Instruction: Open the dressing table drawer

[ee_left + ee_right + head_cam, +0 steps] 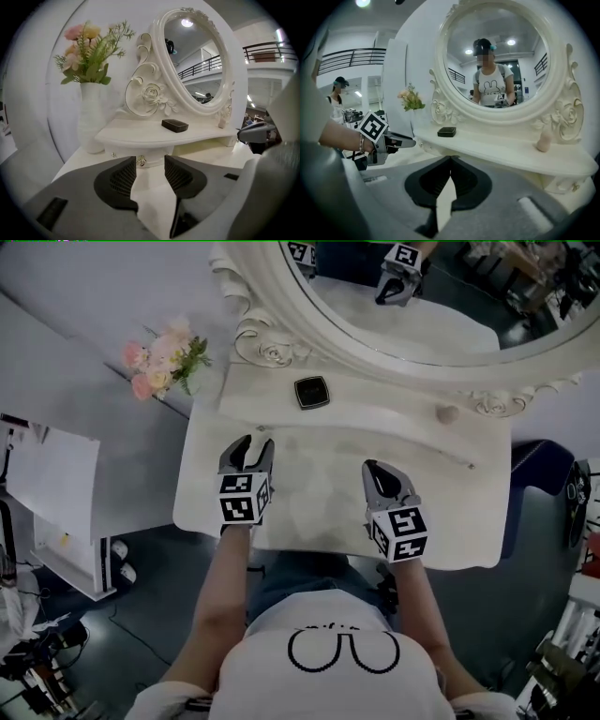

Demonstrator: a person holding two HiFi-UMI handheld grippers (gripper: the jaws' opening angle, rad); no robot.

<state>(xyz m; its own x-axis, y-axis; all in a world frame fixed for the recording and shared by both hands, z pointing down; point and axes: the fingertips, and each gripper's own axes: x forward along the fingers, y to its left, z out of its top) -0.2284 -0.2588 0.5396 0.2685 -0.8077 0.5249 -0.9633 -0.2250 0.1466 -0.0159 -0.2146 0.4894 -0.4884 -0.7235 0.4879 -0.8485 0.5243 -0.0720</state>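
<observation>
Your left tongs [250, 448] stand wide and empty over the glossy white bench [323, 493], ribbed black pads [125, 177] framing the curved drawer [151, 152] under the raised shelf [140, 133], its small round knob [141, 161] seemingly metal; your right tongs [372, 468] are pinched together, empty.

A white table [319, 479] is seen from above, with a raised shelf [384, 401] along its 12 o'clock edge. On the shelf, a black box [311, 392] is laid at 11 o'clock and a small pink object [447, 414] at 1 o'clock. A vase [90, 117] of flowers is set at 10 o'clock.
</observation>
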